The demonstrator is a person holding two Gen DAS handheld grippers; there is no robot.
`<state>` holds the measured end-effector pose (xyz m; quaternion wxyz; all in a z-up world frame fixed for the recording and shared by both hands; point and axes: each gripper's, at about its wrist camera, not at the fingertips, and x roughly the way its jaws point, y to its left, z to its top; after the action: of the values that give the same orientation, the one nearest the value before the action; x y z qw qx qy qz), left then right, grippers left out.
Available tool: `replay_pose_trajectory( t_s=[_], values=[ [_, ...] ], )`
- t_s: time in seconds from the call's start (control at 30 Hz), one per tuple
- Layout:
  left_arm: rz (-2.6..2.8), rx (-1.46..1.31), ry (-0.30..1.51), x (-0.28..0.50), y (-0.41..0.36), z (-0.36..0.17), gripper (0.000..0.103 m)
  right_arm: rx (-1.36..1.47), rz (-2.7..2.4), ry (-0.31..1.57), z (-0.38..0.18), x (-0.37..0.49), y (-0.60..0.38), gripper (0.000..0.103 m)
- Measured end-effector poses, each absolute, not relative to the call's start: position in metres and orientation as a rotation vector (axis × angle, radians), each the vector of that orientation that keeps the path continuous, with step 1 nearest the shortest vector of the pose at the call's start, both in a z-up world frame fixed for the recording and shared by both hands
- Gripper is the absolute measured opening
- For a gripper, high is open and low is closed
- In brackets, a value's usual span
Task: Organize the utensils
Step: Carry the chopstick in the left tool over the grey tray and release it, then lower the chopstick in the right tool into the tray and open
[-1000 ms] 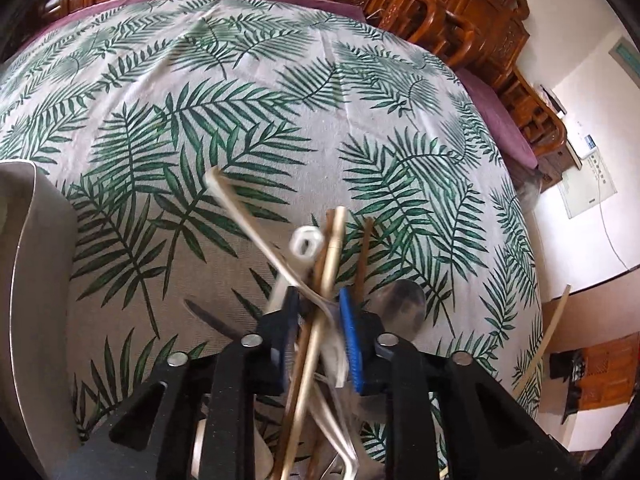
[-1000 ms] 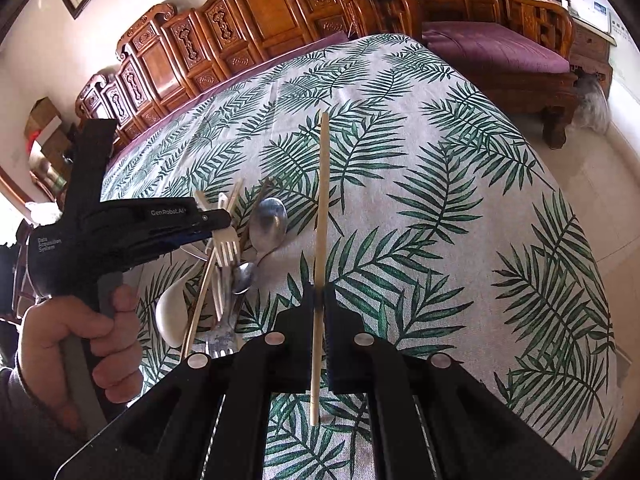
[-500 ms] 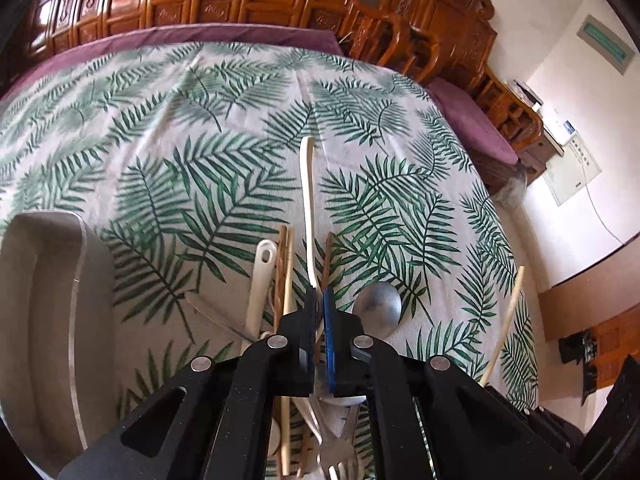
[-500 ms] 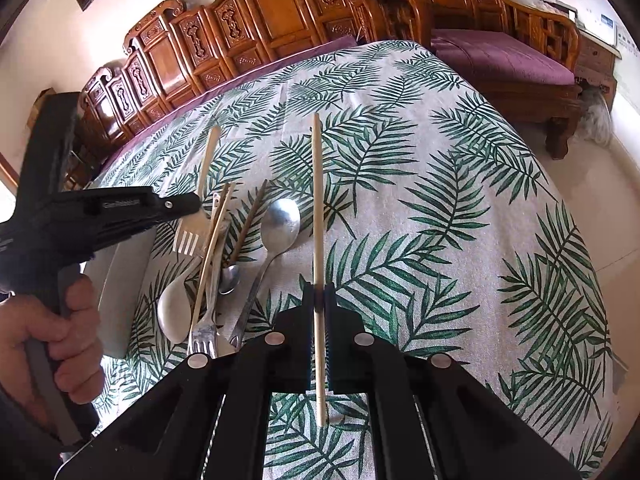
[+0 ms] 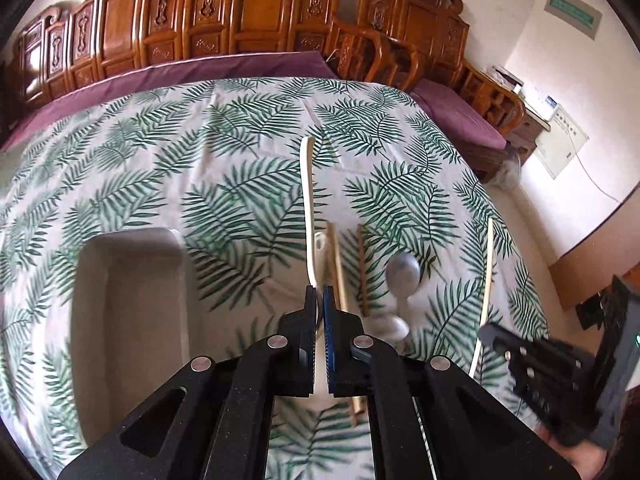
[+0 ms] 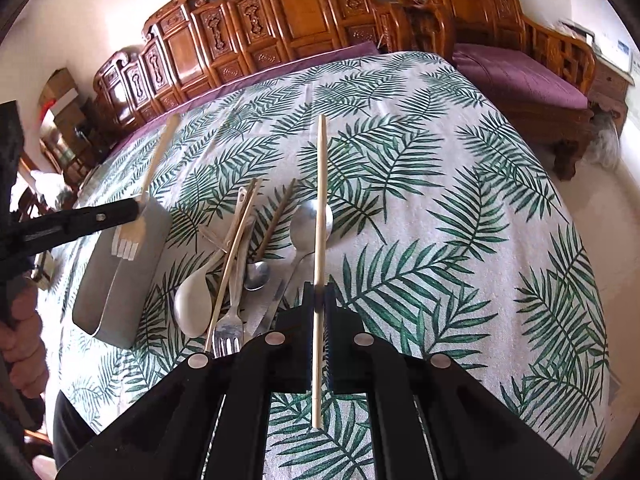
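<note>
Pinching fork (image 5: 307, 200), chopstick (image 6: 319, 240) between jaws

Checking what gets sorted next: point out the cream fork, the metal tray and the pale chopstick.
cream fork (image 6: 127, 245): right wrist view, on its tines, above the tray.
metal tray (image 6: 105, 322): right wrist view, on its near wall.
pale chopstick (image 6: 319, 216): right wrist view, on the shaft ahead of the tongs.

Carved wooden chairs (image 5: 240, 24) and purple-cushioned bench (image 6: 520, 76) against pale walls
</note>
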<state>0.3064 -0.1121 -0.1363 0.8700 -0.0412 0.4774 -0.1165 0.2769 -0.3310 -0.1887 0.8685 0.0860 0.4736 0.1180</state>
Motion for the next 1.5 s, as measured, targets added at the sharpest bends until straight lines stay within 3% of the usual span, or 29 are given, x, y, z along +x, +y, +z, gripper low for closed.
replay_pose_trajectory(
  t_s=[0.43,1.07,1.5],
  values=[
    [-0.186,-0.063,0.986,0.281,-0.035,-0.123,0.003,0.151,0.343,0.937,-0.149,0.275,-0.272,0.005],
    [-0.149,-0.107,1.064,0.264,0.032,-0.157,0.003,0.057,0.479,0.963,-0.139,0.268,-0.145,0.006],
    [-0.131,-0.047,0.932,0.238,0.058,-0.126,0.004,0.057,0.532,1.006,-0.141,0.279,-0.098,0.006]
  ],
)
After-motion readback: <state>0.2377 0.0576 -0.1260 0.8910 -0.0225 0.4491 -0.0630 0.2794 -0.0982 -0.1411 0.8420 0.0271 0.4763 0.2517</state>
